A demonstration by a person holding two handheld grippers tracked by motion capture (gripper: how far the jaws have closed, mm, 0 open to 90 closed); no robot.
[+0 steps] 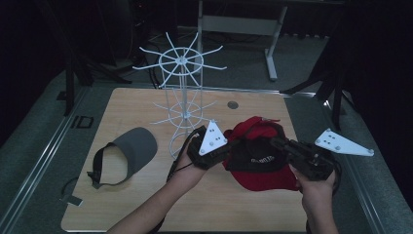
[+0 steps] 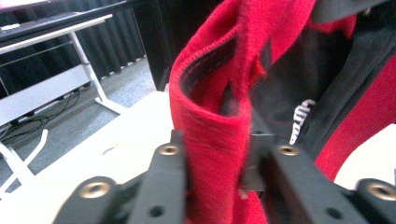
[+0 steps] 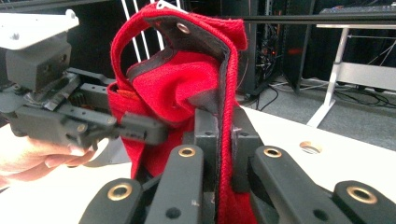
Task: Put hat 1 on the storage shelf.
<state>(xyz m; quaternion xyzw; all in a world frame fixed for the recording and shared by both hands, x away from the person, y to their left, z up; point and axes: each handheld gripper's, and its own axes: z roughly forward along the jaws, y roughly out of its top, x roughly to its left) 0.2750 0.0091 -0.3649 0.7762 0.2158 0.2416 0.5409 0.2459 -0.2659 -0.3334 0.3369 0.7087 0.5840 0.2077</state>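
A red cap [image 1: 258,170] with a black lining is held up just above the wooden table [image 1: 146,204], right of centre. My left gripper [image 1: 233,148] is shut on the cap's left edge. In the left gripper view its jaws [image 2: 217,149] pinch a fold of red fabric [image 2: 215,130]. My right gripper [image 1: 276,143] is shut on the cap's right side. In the right gripper view its jaws [image 3: 224,133] clamp the black-trimmed rim of the cap [image 3: 173,88], with the left gripper [image 3: 140,128] gripping the far edge.
A white wire display rack [image 1: 181,97] with spoked arms stands at the table's middle back, close behind the left gripper. A grey visor [image 1: 131,148] lies on the table's left side. A round hole [image 1: 233,105] sits near the far edge.
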